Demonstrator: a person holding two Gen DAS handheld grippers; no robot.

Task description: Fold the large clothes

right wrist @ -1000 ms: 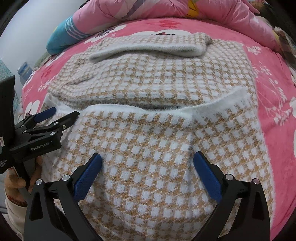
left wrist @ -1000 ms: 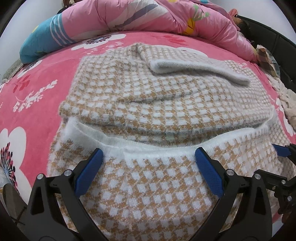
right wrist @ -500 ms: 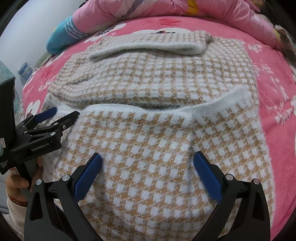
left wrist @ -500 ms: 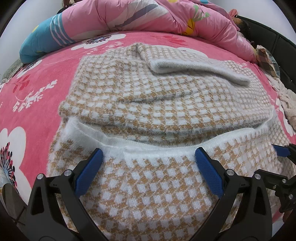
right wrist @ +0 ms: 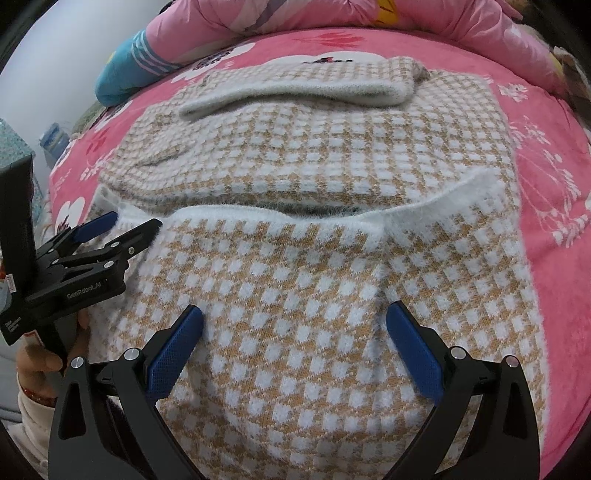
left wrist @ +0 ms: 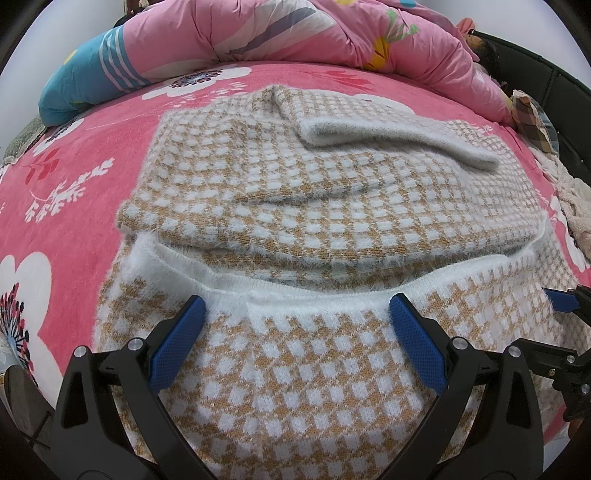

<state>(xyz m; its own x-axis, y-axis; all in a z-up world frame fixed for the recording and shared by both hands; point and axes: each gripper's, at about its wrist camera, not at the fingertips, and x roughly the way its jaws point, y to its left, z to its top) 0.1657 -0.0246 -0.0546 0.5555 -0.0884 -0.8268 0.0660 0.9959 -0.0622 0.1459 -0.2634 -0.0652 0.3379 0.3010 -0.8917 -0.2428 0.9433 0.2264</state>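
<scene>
A tan and white checked fuzzy sweater (left wrist: 295, 206) (right wrist: 314, 177) lies folded on the pink flowered bed. Its near part is doubled up over the body, and the white hem band (left wrist: 332, 288) (right wrist: 424, 206) runs across the middle. A sleeve with a white cuff (left wrist: 399, 136) (right wrist: 295, 96) lies across the far end. My left gripper (left wrist: 297, 321) hovers open over the near layer just short of the hem. My right gripper (right wrist: 293, 328) is open over the same layer, further from the hem. Nothing is between either pair of fingers. The left gripper (right wrist: 122, 229) also shows at the sweater's left edge.
A bunched pink quilt (left wrist: 295, 33) and a blue striped pillow (left wrist: 85, 77) lie along the far side of the bed. A dark headboard (left wrist: 535, 81) stands at the right. A hand (right wrist: 40, 362) holds the left gripper's handle. Bare pink bedsheet (left wrist: 74, 177) flanks the sweater.
</scene>
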